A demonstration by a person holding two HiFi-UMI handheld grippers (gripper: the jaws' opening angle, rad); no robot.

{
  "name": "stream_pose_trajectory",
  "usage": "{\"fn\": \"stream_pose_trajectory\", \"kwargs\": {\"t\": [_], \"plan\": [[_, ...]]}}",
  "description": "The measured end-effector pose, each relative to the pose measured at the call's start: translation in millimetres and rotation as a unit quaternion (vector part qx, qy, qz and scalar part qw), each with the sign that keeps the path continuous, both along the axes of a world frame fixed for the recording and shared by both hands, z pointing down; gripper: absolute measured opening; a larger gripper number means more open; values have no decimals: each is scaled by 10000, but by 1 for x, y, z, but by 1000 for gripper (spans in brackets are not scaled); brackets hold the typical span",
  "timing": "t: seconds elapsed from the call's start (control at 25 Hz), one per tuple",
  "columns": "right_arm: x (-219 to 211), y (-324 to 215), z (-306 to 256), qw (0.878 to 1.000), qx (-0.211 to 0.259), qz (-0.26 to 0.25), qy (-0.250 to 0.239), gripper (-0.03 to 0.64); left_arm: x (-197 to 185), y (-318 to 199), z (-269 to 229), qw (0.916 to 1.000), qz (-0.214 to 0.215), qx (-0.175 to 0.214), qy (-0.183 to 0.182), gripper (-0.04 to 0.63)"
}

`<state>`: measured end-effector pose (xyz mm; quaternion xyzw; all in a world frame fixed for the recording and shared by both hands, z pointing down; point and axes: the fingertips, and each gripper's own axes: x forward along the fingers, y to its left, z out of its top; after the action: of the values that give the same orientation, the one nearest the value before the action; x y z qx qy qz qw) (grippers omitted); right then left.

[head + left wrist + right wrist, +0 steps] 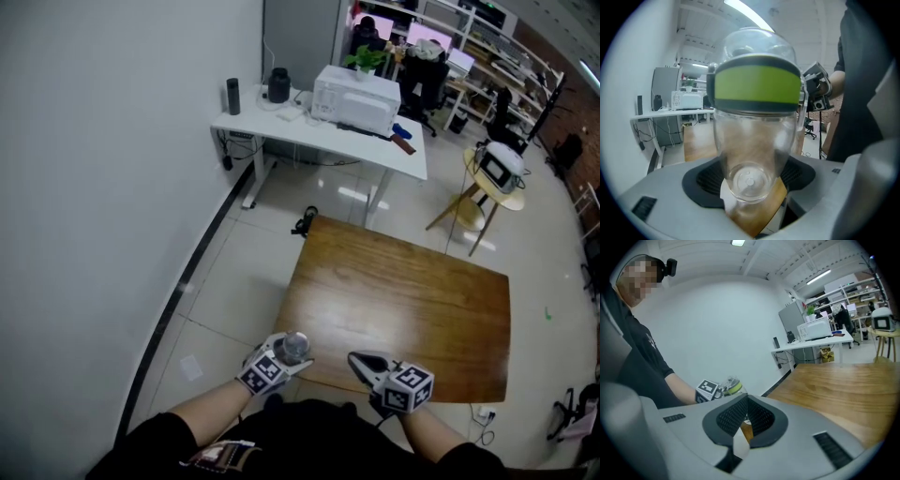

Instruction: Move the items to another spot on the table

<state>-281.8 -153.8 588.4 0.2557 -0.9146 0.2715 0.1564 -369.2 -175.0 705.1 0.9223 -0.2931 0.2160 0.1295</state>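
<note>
Gripping the clear jar (pixel 754 140), your left gripper (pixel 291 356) has its two dark pads (pixel 701 183) pressed against the glass, one on each side, low down near the base. The jar is tipped, so its round base faces the gripper's camera. Its lid (pixel 757 89), ringed with a yellow-green band, sits at the far, upper end.

Your right gripper (pixel 747 399) is closed. Its pad tips meet in a point with nothing between them, and only a sliver of wood shows through the small gap behind the tips. From that gripper's view you can see the left gripper's marker cube (pixel 707 389) off to the left, with the jar's banded top just beside it.

In the head view your two grippers sit side by side at the near edge of the brown wooden table (pixel 403 300), apart from each other. The left one is at the near left corner and the right one is closer to the middle of that edge. The jar is over that near left corner; you cannot tell from any view whether its base touches the wood.

Beyond the table, across a glossy tiled floor (pixel 281 211), a white desk (pixel 309 136) stands by the wall. It carries a white boxy appliance (pixel 354 98) and a dark cylinder (pixel 232 96). Off to the right is a small round wooden stand (pixel 473 192) with a white device (pixel 500 167) on top.
</note>
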Motion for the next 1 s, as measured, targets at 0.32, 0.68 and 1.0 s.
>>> {"fn": "stream_pose_trajectory", "kwargs": {"t": [0.32,0.68,1.0], "plan": [[160,-19,-4,9993,222,307,-67,6,130,-19,-44,9996,-16,275,116,345],[329,-42,-12,9963,415,722,235,6,278,-43,-69,9990,91,276,330,345],[466,-56,-8,9819,423,1778,504,6,379,-66,-71,9960,815,143,331,345]]}}
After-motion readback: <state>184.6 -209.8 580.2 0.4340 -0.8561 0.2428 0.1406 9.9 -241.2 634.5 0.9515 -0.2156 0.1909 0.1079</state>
